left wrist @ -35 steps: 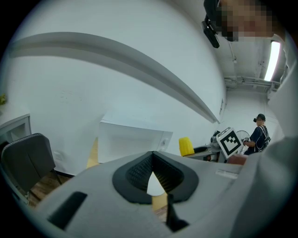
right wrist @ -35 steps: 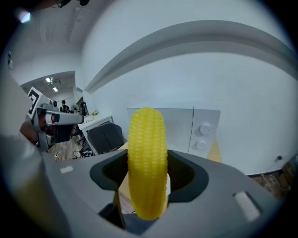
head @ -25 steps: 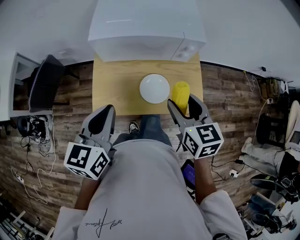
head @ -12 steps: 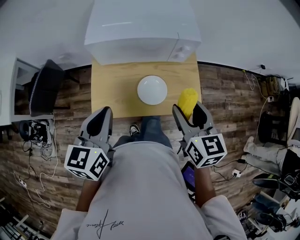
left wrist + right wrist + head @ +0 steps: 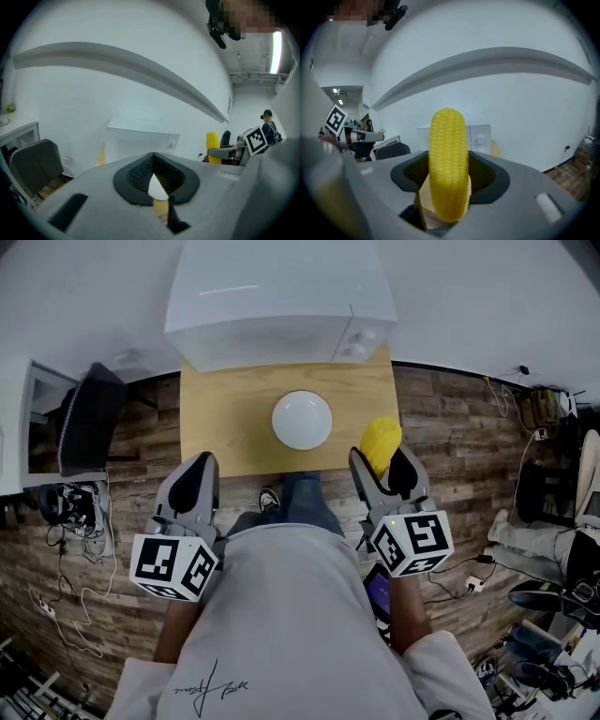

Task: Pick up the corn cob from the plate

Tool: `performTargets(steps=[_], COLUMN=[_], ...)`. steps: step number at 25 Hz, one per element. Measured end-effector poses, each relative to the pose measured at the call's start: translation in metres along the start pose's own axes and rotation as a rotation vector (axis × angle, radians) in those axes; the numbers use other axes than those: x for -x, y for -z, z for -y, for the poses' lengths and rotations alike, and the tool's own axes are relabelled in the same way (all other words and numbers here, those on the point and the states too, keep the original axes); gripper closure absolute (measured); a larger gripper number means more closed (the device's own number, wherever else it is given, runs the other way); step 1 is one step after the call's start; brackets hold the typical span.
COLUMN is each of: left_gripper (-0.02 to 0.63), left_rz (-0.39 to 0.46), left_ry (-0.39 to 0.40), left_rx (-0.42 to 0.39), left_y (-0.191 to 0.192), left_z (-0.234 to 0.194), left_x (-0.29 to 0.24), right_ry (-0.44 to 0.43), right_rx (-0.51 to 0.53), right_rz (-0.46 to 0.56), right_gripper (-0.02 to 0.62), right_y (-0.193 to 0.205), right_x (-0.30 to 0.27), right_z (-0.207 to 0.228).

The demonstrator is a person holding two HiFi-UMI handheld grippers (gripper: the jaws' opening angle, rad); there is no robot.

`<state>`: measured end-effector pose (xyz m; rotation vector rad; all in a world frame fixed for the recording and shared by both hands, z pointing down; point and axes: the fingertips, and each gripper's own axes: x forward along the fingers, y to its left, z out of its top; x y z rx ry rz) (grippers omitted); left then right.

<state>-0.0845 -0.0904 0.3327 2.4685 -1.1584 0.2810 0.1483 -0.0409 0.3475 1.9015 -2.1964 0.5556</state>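
The yellow corn cob [image 5: 380,442] is clamped between the jaws of the right gripper [image 5: 382,465], with its far end standing out past their tips. It is held over the near right corner of the light wooden surface [image 5: 225,418], just right of the round white plate [image 5: 302,419]. The left gripper [image 5: 197,476] is held at the near left, its jaws closed together on nothing.

we see a light wooden table [image 5: 225,418] standing on a dark plank floor [image 5: 469,446]. a white microwave [image 5: 272,306] sits along its far edge. a round white plate [image 5: 302,419] lies near the table's middle, slightly right.
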Motion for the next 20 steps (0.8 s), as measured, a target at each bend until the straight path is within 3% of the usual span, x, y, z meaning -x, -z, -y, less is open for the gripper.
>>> performTargets(steps=[9,14,20], left_gripper=[0.614,0.614,0.614], left_rz=[0.010,0.020,0.037], left_ry=[-0.014,0.002,-0.011], left_rx=[0.008,-0.032,0.000], left_y=[-0.001,-0.011,-0.018], left_z=[-0.003,-0.001,-0.012], left_x=[0.006,0.004,0.002], right_ry=[-0.018,-0.016,-0.003], right_rx=[-0.007,0.003,-0.015], right_rz=[-0.009,0.001,-0.017], right_gripper=[0.331,0.331,0.331], right_y=[-0.002,-0.012,-0.013], right_x=[-0.002,-0.004,-0.010], right_z=[-0.007,-0.007,-0.008])
